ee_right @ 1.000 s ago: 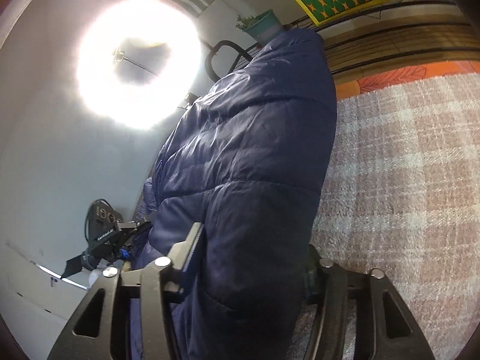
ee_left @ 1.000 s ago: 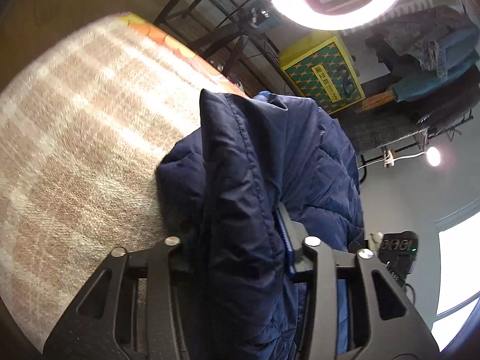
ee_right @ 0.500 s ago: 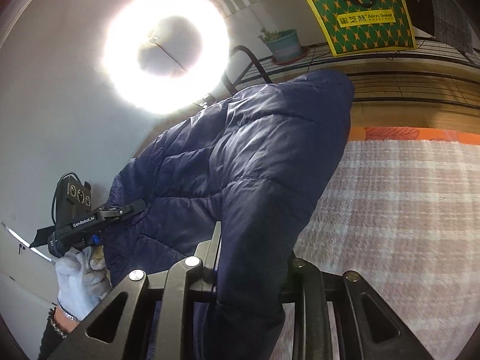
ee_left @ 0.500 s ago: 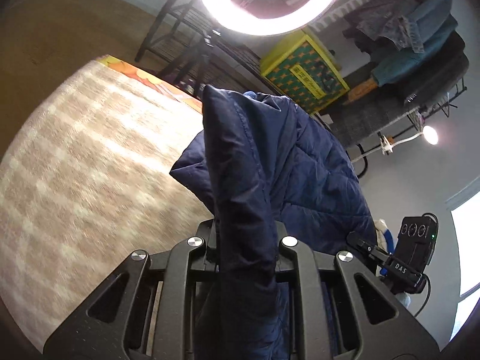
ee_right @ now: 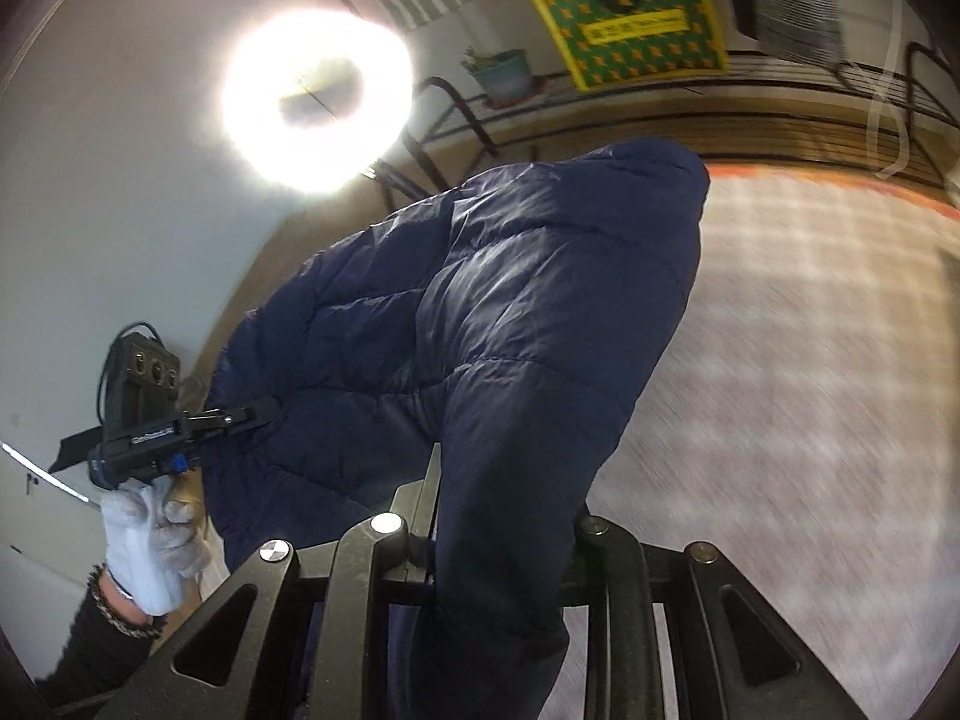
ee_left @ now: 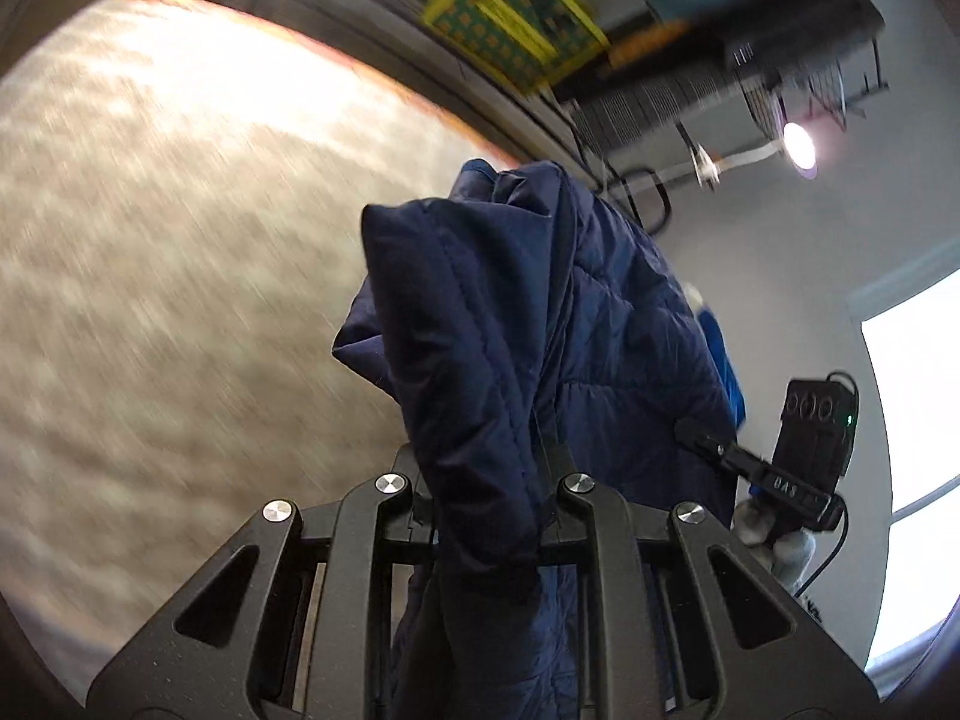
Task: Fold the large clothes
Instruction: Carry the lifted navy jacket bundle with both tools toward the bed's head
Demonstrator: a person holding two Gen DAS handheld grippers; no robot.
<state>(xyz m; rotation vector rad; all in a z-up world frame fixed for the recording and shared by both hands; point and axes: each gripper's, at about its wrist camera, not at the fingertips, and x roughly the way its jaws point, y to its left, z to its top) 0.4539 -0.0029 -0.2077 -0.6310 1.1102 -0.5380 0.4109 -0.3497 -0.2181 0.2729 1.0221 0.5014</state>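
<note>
A navy quilted puffer jacket (ee_left: 540,312) hangs in the air above a beige plaid rug (ee_left: 180,252). My left gripper (ee_left: 486,480) is shut on a fold of the jacket, which drapes over its fingers. My right gripper (ee_right: 498,516) is shut on another part of the jacket (ee_right: 480,312). In the right wrist view the left gripper (ee_right: 240,414) shows at the jacket's left edge, held by a white-gloved hand. In the left wrist view the right gripper (ee_left: 714,447) shows at the jacket's right edge. The fingertips are hidden by cloth.
The rug (ee_right: 810,360) has an orange border. Beyond it stand a yellow-green patterned box (ee_right: 630,18), a potted plant (ee_right: 501,75), black metal racks (ee_left: 810,78) and a bright ring light (ee_right: 315,105). A window (ee_left: 918,420) is at the right.
Both grippers have swung with the jacket; the views have tilted down toward the rug, which is now motion-blurred. The ring light has left the left wrist view. Both grips stay shut.
</note>
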